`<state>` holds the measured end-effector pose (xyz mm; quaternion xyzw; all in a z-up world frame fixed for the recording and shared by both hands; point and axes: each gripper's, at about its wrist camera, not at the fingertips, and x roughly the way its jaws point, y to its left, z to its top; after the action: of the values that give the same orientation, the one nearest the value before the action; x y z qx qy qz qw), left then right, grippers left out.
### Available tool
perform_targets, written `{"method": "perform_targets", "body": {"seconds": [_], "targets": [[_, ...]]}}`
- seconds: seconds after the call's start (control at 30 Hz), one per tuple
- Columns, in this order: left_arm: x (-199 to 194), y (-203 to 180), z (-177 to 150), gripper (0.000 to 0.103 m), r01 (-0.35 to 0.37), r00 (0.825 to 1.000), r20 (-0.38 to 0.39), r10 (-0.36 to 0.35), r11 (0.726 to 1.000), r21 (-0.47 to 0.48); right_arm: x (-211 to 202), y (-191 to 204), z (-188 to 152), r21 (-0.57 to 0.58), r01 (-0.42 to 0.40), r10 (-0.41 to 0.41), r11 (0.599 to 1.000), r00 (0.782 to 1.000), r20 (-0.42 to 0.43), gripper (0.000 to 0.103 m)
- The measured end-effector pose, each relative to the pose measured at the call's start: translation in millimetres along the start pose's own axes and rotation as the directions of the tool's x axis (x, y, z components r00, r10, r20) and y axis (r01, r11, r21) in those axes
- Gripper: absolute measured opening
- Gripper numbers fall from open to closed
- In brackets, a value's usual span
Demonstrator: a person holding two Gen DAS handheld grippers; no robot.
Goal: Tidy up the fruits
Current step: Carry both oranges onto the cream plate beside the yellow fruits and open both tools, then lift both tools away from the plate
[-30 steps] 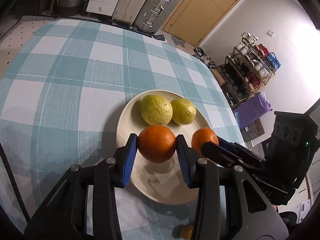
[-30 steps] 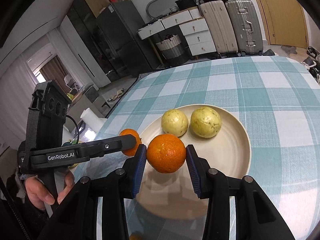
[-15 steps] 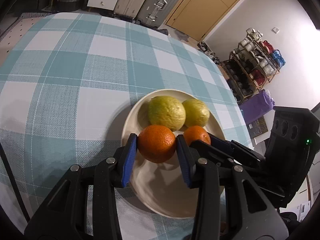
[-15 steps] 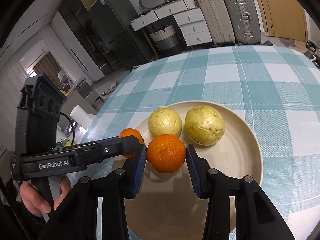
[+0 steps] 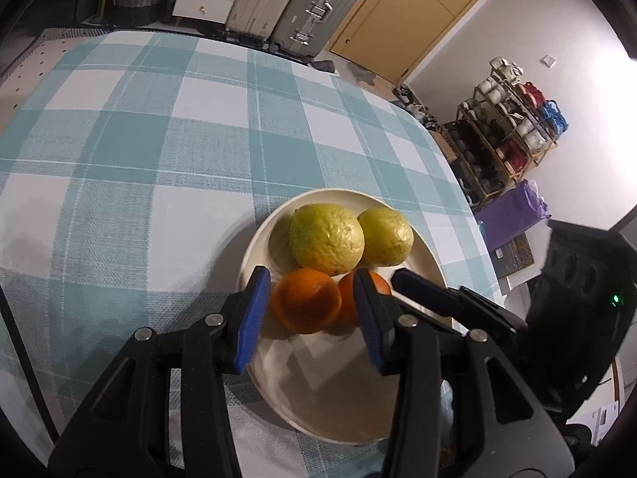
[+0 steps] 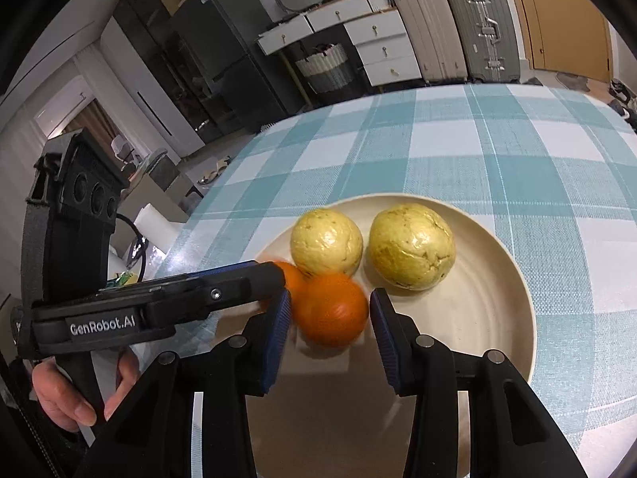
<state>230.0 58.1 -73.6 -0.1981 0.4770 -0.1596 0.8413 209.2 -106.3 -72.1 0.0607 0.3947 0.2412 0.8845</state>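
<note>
A cream plate (image 5: 330, 406) (image 6: 497, 310) on the checked tablecloth holds two yellow-green fruits (image 5: 326, 238) (image 6: 412, 245) and two oranges. My left gripper (image 5: 310, 310) stands open around one orange (image 5: 305, 298), with gaps on both sides of it. My right gripper (image 6: 328, 320) stands open around the other orange (image 6: 332, 308), which looks blurred. The two oranges lie side by side, next to the yellow-green fruits. The right gripper also shows in the left wrist view (image 5: 422, 290), and the left one shows in the right wrist view (image 6: 199, 290).
The teal and white checked tablecloth (image 5: 159, 139) covers the table. Its right edge runs close to the plate (image 5: 477, 247). Suitcases (image 5: 314, 4), drawers and a basket stand beyond the far edge. A shelf rack (image 5: 513, 119) stands at the right.
Both grippers came down onto the plate with their oranges and opened. The oranges now rest on the plate beside the yellow-green fruits.
</note>
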Motion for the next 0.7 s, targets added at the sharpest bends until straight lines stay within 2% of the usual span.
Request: {"method": "perform_targets", "body": {"seconds": [0.2,0.4,0.53,0.7], "targets": [[-16,-6,-4,0.041,-0.012,1.0,0.014,0.012,1.0,0.011,-21,3,-1,-0.008,0.004,-0.004,1.0,0.999,0.054,0.05],[-34,-15,-17,0.043,-0.031,0.999,0.023,0.031,0.999,0.024,-43,-1,-9,0.012,0.021,-0.022,1.0,0.996,0.091,0.062],[-47,-25,-30,0.044,-0.063,0.997,0.035,0.062,0.997,0.048,-58,-1,-15,0.021,0.039,-0.041,0.999,0.993,0.115,0.072],[-57,-37,-46,0.045,-0.126,0.992,0.038,0.123,0.989,0.078,-72,0,-23,0.025,0.047,-0.05,0.999,0.992,0.116,0.074]]}}
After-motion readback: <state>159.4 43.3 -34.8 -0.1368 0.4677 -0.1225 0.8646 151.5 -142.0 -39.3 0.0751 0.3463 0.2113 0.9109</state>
